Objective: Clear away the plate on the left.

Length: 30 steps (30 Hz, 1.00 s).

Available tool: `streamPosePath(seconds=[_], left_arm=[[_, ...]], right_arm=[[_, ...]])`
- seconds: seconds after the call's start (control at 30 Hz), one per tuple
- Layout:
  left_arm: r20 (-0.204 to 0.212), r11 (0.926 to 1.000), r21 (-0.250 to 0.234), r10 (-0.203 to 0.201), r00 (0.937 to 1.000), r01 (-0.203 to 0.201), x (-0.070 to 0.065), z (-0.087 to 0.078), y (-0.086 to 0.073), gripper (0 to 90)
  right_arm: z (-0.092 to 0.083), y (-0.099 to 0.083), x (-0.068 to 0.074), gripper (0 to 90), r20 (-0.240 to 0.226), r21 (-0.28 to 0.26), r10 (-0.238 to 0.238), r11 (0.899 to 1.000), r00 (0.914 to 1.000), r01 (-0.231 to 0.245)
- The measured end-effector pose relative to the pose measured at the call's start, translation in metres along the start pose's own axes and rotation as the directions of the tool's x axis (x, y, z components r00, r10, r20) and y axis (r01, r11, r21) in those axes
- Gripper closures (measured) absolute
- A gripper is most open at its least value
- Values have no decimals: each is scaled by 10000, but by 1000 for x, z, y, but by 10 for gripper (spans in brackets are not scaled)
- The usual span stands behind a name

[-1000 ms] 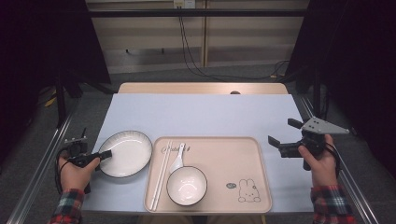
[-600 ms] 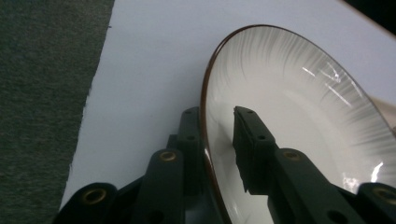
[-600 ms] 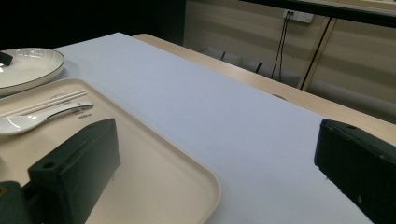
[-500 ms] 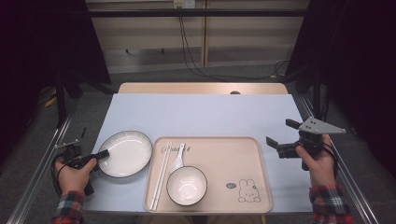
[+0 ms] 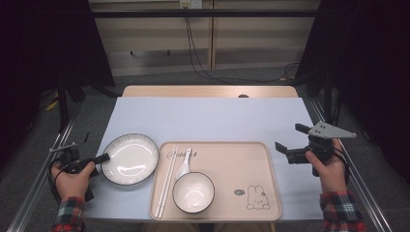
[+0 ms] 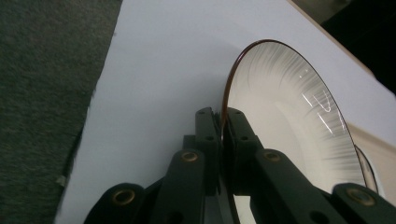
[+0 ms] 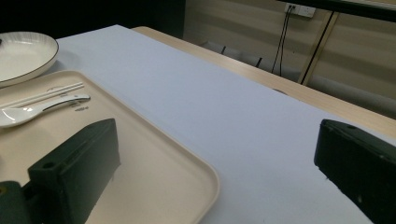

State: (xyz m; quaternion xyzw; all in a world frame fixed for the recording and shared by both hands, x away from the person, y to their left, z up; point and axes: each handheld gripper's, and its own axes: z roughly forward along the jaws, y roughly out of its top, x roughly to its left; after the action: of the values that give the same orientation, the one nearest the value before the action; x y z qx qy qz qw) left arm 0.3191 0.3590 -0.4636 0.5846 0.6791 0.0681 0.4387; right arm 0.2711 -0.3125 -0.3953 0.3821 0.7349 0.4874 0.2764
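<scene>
A white plate (image 5: 130,158) with a dark rim lies on the pale blue table cover, left of the beige tray (image 5: 241,154). My left gripper (image 5: 104,157) reaches in from the left, and its jaws have just been closing on the plate's left rim. In the left gripper view both pads (image 6: 211,135) press on the edge of the plate (image 6: 289,121). My right gripper (image 5: 291,137) hovers to the right of the tray, open with nothing between its jaws. In its own view the right gripper (image 7: 217,135) looks across the tray's corner (image 7: 154,158).
On the tray lie a white bowl (image 5: 193,192), a white spoon (image 5: 184,166) and a pair of chopsticks (image 5: 167,181), with a rabbit print at the right. Metal rails run along both sides of the table. A wooden strip edges the far side.
The left gripper's jaws have closed onto the plate's left rim, and the left hand has shifted slightly toward the near edge. The right gripper has stayed where it was.
</scene>
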Motion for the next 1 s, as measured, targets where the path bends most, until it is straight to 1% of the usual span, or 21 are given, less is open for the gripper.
streamPosePath(seconds=[0.03, 0.07, 0.1, 0.13, 0.17, 0.23, 0.3, 0.33, 0.5, 0.53, 0.57, 0.63, 0.67, 0.7, 0.73, 0.77, 0.8, 0.83, 0.87, 0.93, 1.0], left_arm=[[39, 9999, 50, 105, 9999, -105, -2, -2, 2, 859], [-117, 9997, 41, 254, 9996, -254, -6, -3, 5, 859], [-295, 9976, 147, 675, 9973, -671, -9, -5, 8, 859], [-275, 9974, 7, 714, 9971, -714, -14, -6, 11, 859], [-270, 9954, 141, 946, 9951, -943, -16, -7, 15, 858], [-289, 9937, 197, 1110, 9934, -1104, -22, -9, 19, 857], [-397, 9892, 378, 1429, 9889, -1414, -27, -9, 26, 856], [-383, 9887, 451, 1447, 9887, -1429, -29, -10, 28, 856], [-450, 9779, 659, 2015, 9785, -1983, -41, -10, 40, 853], [-487, 9794, 653, 1944, 9797, -1911, -43, -9, 41, 853], [-472, 9773, 764, 2014, 9784, -1975, -44, -9, 43, 853], [-382, 9783, 656, 1991, 9792, -1963, -49, -8, 45, 853], [-374, 9757, 755, 2089, 9772, -2057, -49, -9, 47, 854], [-288, 9776, 645, 2026, 9788, -2004, -52, -9, 48, 853], [-278, 9751, 655, 2139, 9765, -2118, -53, -9, 49, 853], [-233, 9779, 553, 2029, 9789, -2014, -55, -9, 50, 853], [-196, 9777, 552, 2039, 9788, -2026, -57, -9, 52, 853], [-228, 9734, 639, 2219, 9748, -2201, -59, -10, 54, 853], [-214, 9736, 612, 2213, 9750, -2197, -62, -10, 56, 853], [-183, 9707, 588, 2345, 9720, -2330, -66, -10, 58, 853], [-156, 9714, 524, 2327, 9724, -2316, -71, -9, 60, 853]], right_arm=[[0, 0, 0, 0, 31, 60, -9, 10000, 10000, 9], [1, -1, 0, 0, -23, 55, -11, 10000, 10000, 11], [1, 0, 1, 0, -37, 57, -39, 10000, 10000, 39], [2, 0, 1, 0, -119, 65, -63, 10000, 9999, 64], [3, 0, 2, 0, -78, 74, -58, 10000, 10000, 58], [4, 0, 2, 0, -150, 110, -93, 9999, 9998, 94], [5, -1, 3, 0, -203, 187, -156, 9997, 9997, 160], [7, -1, 4, 0, -188, 217, -206, 9995, 9996, 210], [12, -2, 7, 0, -342, 471, -519, 9975, 9981, 535], [14, -2, 8, 0, -403, 469, -568, 9972, 9976, 587], [15, -2, 8, 0, -422, 495, -534, 9972, 9977, 555], [17, -2, 9, 0, -484, 490, -574, 9970, 9972, 597], [17, -2, 9, 0, -530, 514, -578, 9968, 9969, 605], [18, -2, 9, 0, -516, 516, -627, 9965, 9967, 654], [20, -2, 9, 0, -570, 525, -604, 9966, 9965, 634], [21, -2, 9, 0, -615, 543, -593, 9966, 9963, 626], [22, -2, 10, 0, -643, 509, -632, 9965, 9959, 666], [23, -2, 10, 0, -699, 513, -617, 9965, 9956, 653], [25, -2, 11, 0, -711, 525, -655, 9962, 9953, 693], [28, -2, 12, 0, -798, 523, -656, 9962, 9947, 699], [32, -1, 13, 0, -798, 527, -716, 9957, 9942, 759]])
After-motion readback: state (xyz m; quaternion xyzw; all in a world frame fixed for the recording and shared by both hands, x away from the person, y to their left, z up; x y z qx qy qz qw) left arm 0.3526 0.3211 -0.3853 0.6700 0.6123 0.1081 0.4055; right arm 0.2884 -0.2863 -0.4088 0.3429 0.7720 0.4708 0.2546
